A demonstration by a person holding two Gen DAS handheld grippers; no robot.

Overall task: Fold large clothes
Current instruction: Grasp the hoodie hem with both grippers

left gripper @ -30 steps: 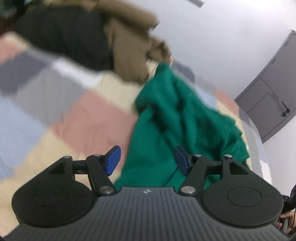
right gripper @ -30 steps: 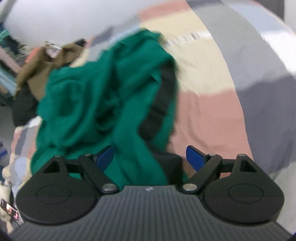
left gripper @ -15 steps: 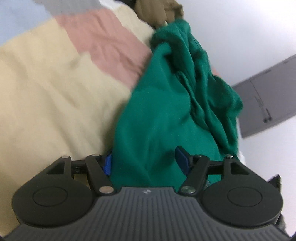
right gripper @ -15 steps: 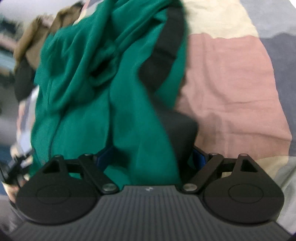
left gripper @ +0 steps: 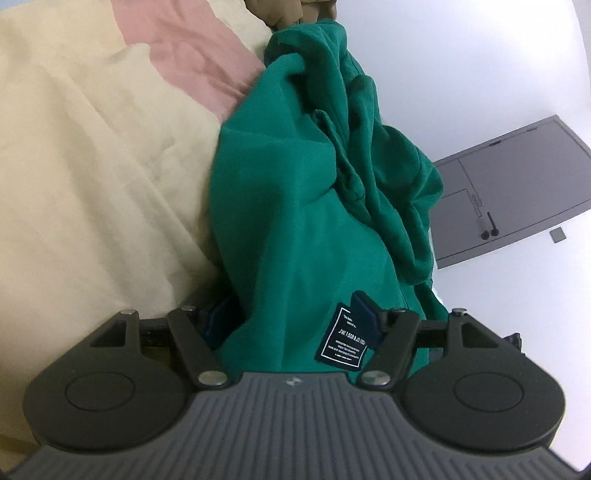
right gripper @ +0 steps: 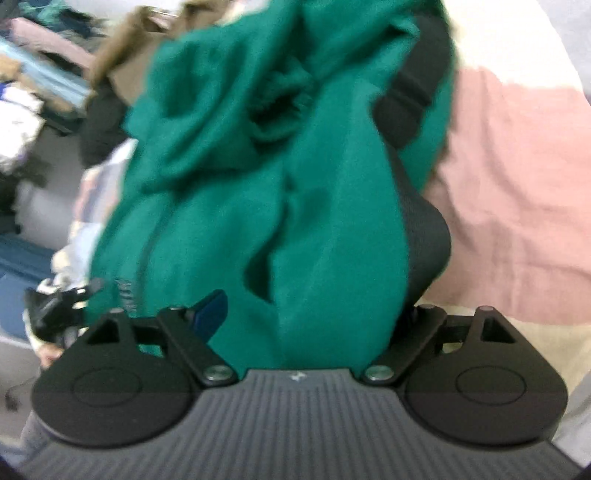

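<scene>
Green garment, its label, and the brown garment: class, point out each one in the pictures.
green garment (left gripper: 295, 206): left wrist view, smooth front panel.
label (left gripper: 342, 336): left wrist view, middle of the dark printed patch.
brown garment (left gripper: 284, 9): left wrist view, fold at the top edge.

A bed (left gripper: 92, 166) with cream and pink patchwork fills the left; a white wall (left gripper: 461, 74) and grey door (left gripper: 517, 184) at right.

A crumpled green garment (left gripper: 295, 221) with a black inner lining (right gripper: 417, 99) runs bunched and creased straight out from between the fingers of both tongs. A dark blue label (left gripper: 343, 338) with white print lies beside the left tongs' right finger.
</scene>
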